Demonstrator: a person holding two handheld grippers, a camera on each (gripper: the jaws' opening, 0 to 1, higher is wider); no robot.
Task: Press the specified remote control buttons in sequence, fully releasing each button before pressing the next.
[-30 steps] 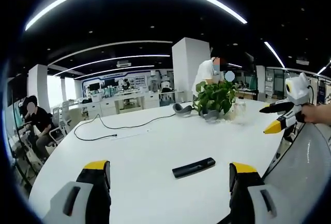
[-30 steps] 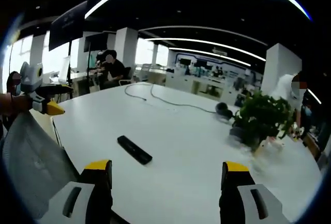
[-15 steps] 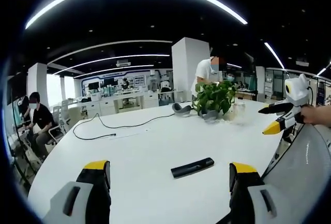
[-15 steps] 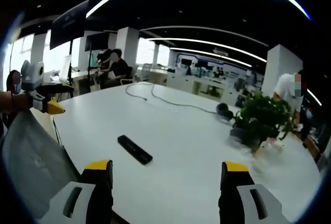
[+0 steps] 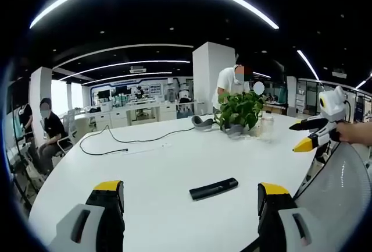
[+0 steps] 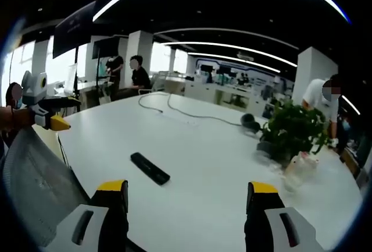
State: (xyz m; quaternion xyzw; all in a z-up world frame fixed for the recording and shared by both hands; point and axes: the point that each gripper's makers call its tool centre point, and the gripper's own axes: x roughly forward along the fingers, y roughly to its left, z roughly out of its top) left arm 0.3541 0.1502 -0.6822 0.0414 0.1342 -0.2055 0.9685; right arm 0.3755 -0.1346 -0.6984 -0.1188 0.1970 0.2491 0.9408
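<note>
We see the black remote (image 5: 214, 188) lying flat on the white surface (image 5: 163, 164), long side slanting across. Our left tool (image 5: 190, 205) and right tool (image 6: 181, 202) both stand wide apart, holding nothing.

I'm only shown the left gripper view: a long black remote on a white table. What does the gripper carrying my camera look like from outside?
Observer: In the right gripper view, the left gripper has a white body and a yellow-tipped jaw. A person's hand holds it at the edge of the round white table, well short of the slim black remote control.
Visitor: Is there anything overhead that I'm missing?
Observer: A dark flat screen hangs from the ceiling above that gripper.
Visitor: And is the other tool carrying anything?
Observer: No. The right gripper has its jaws wide apart with only bare table between them. The remote lies further ahead, nearer its left jaw.
</note>
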